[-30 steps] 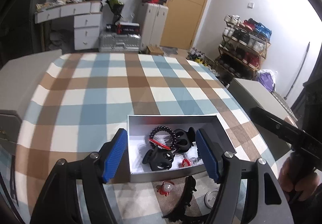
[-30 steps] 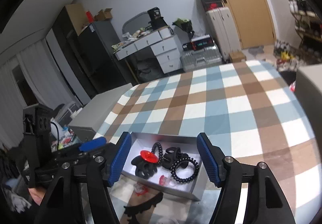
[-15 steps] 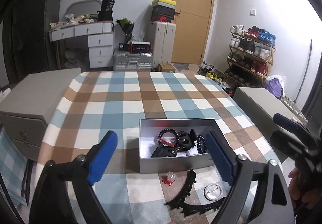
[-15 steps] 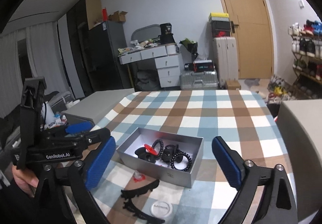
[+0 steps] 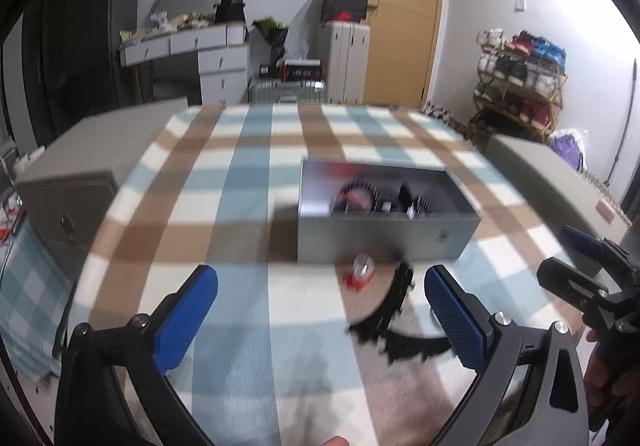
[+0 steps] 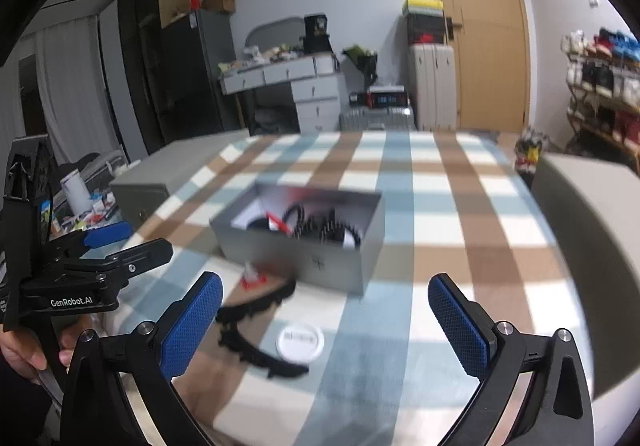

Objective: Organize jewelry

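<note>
Jewelry box [image 5: 384, 238], grey, open top, sits mid-frame on the checked tablecloth [image 5: 240, 205]; blurred black bracelets [image 6: 320, 224] and a red piece lie inside. Just in front of the box on the cloth: a small red-and-clear trinket [image 5: 360, 272], two black toothed hair combs [image 6: 256, 326], a white round lid [image 6: 300, 342]. Left gripper [image 5: 320, 310] at lower frame, jaws just opened wide, nothing between the pads. Right gripper [image 6: 326, 316] also spread wide and empty, hovering short of the combs.
</note>
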